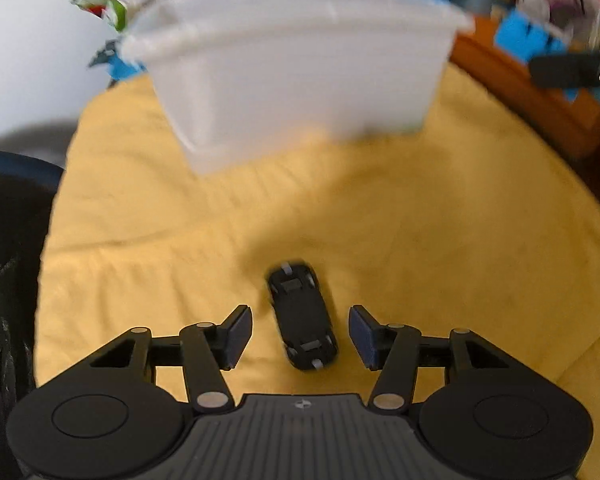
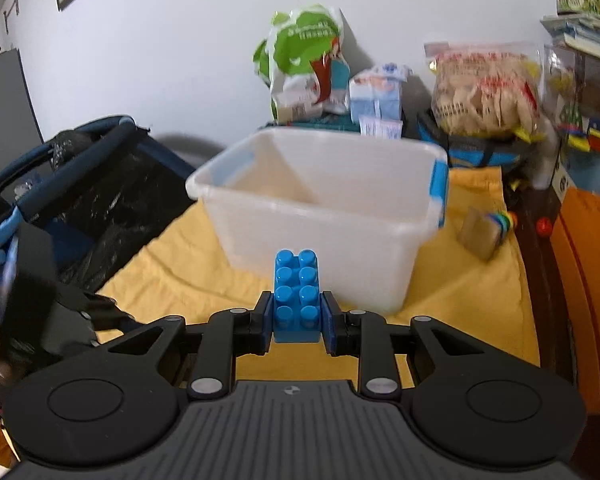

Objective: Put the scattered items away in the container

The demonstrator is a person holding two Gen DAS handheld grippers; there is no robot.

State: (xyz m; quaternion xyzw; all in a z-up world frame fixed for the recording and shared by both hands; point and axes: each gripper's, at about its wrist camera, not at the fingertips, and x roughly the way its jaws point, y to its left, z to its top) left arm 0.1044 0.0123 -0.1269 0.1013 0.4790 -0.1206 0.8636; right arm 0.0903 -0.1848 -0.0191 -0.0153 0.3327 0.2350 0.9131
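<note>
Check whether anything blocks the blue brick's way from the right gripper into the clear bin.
Nothing visible does. The right gripper is shut on the blue brick, and the clear bin stands just ahead on the yellow cloth, its top open. Only the bin's near wall has to be cleared.
</note>
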